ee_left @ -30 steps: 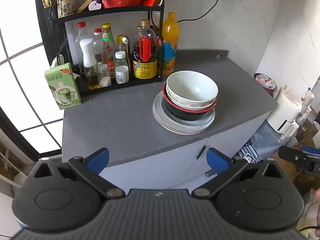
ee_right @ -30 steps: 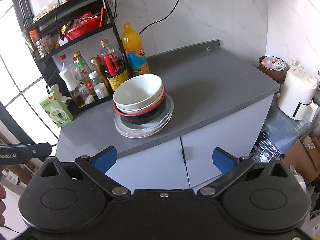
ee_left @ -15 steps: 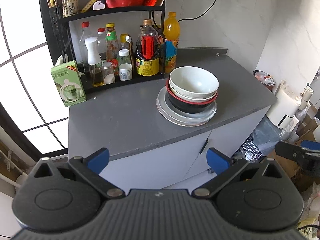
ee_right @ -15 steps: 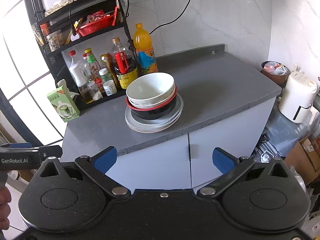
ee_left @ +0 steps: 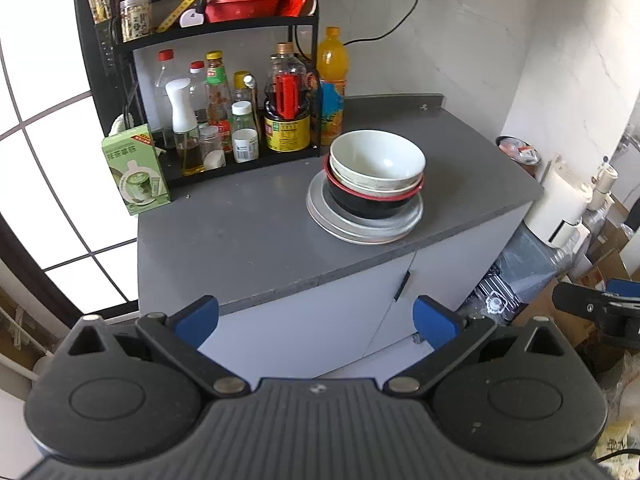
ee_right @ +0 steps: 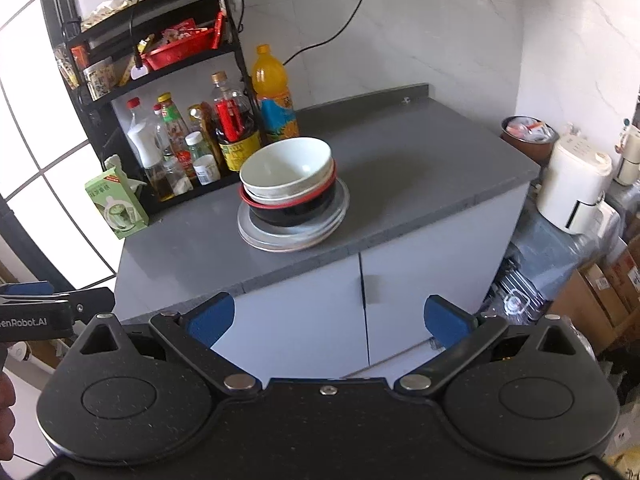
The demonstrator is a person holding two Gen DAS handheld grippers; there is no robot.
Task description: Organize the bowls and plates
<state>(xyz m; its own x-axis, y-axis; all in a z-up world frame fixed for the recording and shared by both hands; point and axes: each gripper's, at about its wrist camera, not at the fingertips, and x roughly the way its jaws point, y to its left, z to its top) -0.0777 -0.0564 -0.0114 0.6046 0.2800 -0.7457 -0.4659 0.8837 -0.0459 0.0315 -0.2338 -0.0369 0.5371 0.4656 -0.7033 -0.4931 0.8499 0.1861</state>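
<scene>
A: You've pulled both tools back from the counter (ee_left: 248, 240) over the last second; the crockery stack sits smaller and further ahead of your fingertips than it did. Left gripper (ee_left: 316, 322) is spread wide with nothing between its blue pads, and the right gripper (ee_right: 326, 320) is released the same way.

B: And the stack itself?

A: Unmoved. White bowl (ee_left: 378, 162) nested in the black bowl with the red rim (ee_left: 372, 202), both on the grey plates (ee_left: 362, 226), well beyond and above your left fingertips, a little toward the right finger. From the right tool it lies ahead, nearer the left finger. There may be a second pale bowl under the top one; the rims are too close to tell.

B: So what does backing off mean?

A: I'd say the stacking looks finished and you're retreating, or lining up a fresh approach. Nothing is in hand.

B: Any writing?

A: On the left gripper's body, seen from the right camera, you can read "enRobot.AI", the first letter cut off. The green carton (ee_left: 136, 174) beside the black rack (ee_left: 224, 28) carries Chinese print too small to read.
</scene>
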